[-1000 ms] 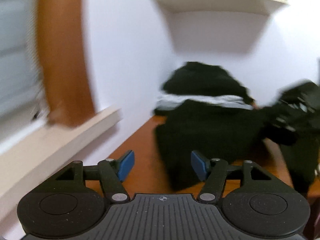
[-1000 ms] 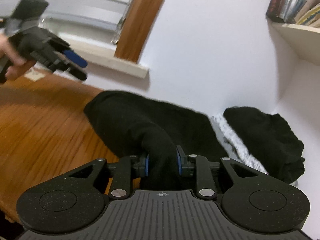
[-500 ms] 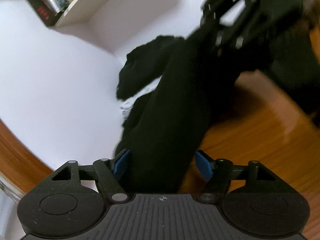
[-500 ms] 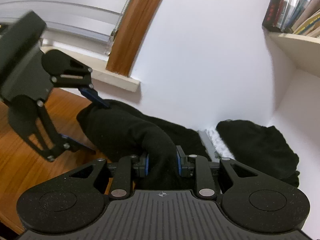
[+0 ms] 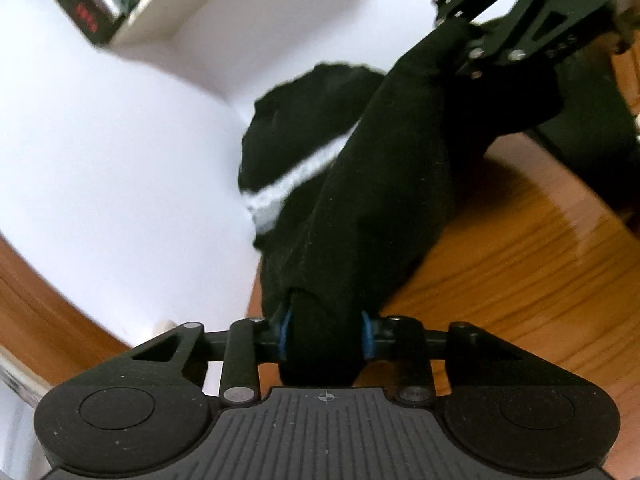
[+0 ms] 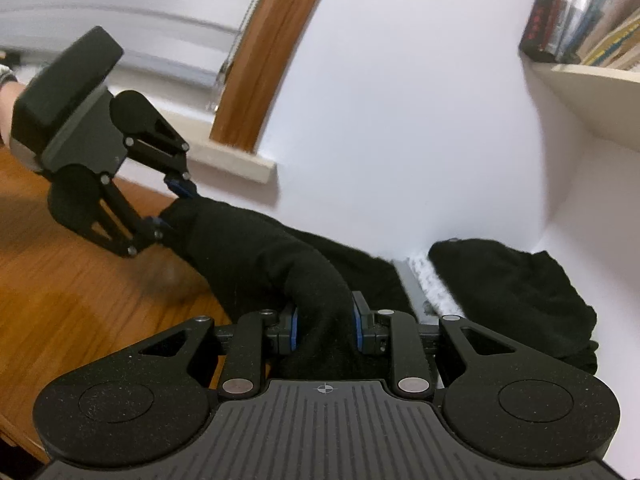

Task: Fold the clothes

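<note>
Left wrist view runs, from its left edge, across a tilted bookshelf (image 5: pixel 132 4) and white wall to a heap of dark clothes with a white knitted band (image 5: pixel 296 176), then the black garment (image 5: pixel 384 184), the wooden table (image 5: pixel 532 264) and, in the top right corner, the right gripper (image 5: pixel 460 40) seen from outside with a strip of hand behind it. Only this view shows more dark cloth lying on the far right of the table.

Right wrist view shows what the other cannot: at its left the window blinds (image 6: pixel 132 12), the brown window frame (image 6: pixel 264 68) and the pale sill, with the left gripper (image 6: pixel 176 204) seen side-on over the table (image 6: pixel 72 300) and a bit of hand at the picture's edge. Further right come the garment (image 6: pixel 256 252), the clothes heap (image 6: pixel 516 292) against the wall, and the bookshelf (image 6: pixel 588 40) upright.

The left gripper (image 5: pixel 326 336) has just been closing, and the blue pads (image 5: pixel 285 330) now press one end of the garment, bunched between them. The right gripper (image 6: pixel 325 328) is clamped on the other end, its pads (image 6: pixel 294 330) tight against a thick fold. The garment hangs as a slack band between the two, its middle sagging toward the table just beside the heap; whether it touches the wood I cannot tell.
</note>
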Available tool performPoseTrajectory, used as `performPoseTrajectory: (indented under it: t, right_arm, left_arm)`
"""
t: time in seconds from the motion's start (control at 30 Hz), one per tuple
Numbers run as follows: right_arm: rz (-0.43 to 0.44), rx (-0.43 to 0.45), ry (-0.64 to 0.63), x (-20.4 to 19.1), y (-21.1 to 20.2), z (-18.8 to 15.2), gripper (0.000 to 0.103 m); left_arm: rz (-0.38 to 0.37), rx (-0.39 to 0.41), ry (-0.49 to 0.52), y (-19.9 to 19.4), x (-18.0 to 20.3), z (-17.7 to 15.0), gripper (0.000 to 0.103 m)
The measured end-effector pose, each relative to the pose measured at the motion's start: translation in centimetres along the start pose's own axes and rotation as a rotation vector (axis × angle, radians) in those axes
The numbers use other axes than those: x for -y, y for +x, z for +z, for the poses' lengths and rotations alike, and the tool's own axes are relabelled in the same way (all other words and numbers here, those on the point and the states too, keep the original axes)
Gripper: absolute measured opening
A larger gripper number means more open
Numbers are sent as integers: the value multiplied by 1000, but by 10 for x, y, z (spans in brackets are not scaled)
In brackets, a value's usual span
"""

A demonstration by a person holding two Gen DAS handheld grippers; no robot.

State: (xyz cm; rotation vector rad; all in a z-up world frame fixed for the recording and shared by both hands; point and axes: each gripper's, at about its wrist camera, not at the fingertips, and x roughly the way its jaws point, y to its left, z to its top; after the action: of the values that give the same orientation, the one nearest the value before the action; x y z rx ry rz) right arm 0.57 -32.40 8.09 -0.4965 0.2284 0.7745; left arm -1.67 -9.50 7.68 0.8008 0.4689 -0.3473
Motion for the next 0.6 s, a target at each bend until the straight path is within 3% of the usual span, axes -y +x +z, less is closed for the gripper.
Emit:
performPoseTrajectory:
  t: [0.17,0.33,0.6]
  right_arm:
    - [26,70,81,26,-30,26,24]
    - [58,111,116,34,-53,42,24]
    - [65,136,91,42,-63,64,23]
  left_arm:
    - [30,60,28,-60,-29,36,31]
    - [55,35,74,-91,-27,58,31]
    - [128,71,26,-91,-43,78,30]
